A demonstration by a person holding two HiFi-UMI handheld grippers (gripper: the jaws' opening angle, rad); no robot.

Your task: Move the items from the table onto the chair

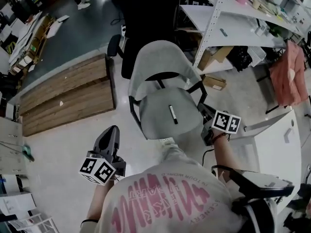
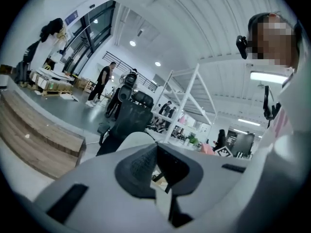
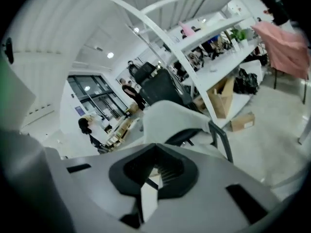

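Observation:
A grey chair [image 1: 155,111] stands in front of me, and a black-and-white marker pen [image 1: 172,114] lies on its seat. My left gripper [image 1: 111,131] hangs low to the left of the chair over the floor, its jaws shut and empty [image 2: 156,148]. My right gripper [image 1: 206,114] is beside the chair's right armrest, also shut with nothing between its pads [image 3: 155,148]. The chair's pale back rises just beyond the jaws in both gripper views [image 2: 130,139] [image 3: 170,114]. No other item is in either grip.
A white table [image 1: 284,142] stands at the right. A wooden platform [image 1: 68,93] lies left of the chair, and a black office chair [image 1: 141,28] stands behind it. Further back are a white shelving rack [image 1: 228,18], a cardboard box [image 1: 214,82] and a pink cloth [image 1: 289,74].

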